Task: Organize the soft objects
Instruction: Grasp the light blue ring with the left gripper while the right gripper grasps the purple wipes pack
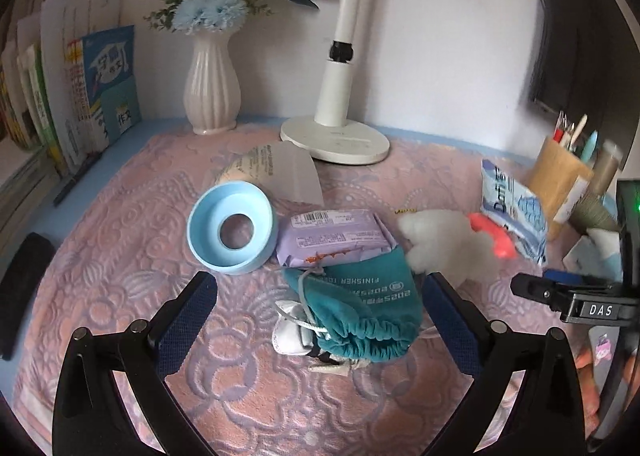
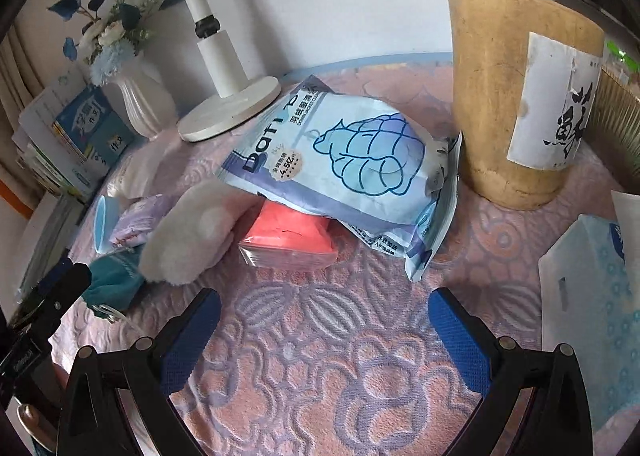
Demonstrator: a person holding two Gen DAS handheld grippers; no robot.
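1. The left gripper (image 1: 318, 312) stands with its jaws spread wide and holds nothing; the teal drawstring pouch (image 1: 360, 312) lies between the two blue pads, bunched over a small white item (image 1: 289, 332) with loose cords. If the jaws close here, I judge they may snag a cord or pinch the white item along with the pouch and drag both

2. The right gripper (image 2: 324, 330) is also wide open and empty, hovering over bare pink cloth (image 2: 304, 376). The nearest soft things sit just ahead of it: the coral packet (image 2: 290, 242) and the blue printed bag (image 2: 340, 159) lying tilted on top of it

3. Pulling the coral packet first would likely tip the blue bag off; it leans toward the wooden pen holder (image 2: 516, 95) just beside it, which looks top-heavy with pens

4. The white plush (image 1: 444, 248) is touching the pouch's far corner and the purple wipes pack (image 1: 334, 236) sits against its upper edge. Lifting the pouch carelessly could roll the plush or shove the pack into the blue ring dish (image 1: 232, 228) beside it

5. The two grippers work close together; the right one's dark body shows at the edge of the left view, so a reach toward the plush from both sides could make them collide

6. Farther back, the lamp base (image 1: 336, 141) and the white vase (image 1: 212, 87) stand well apart from the pile; only a broad sweep would threaten them
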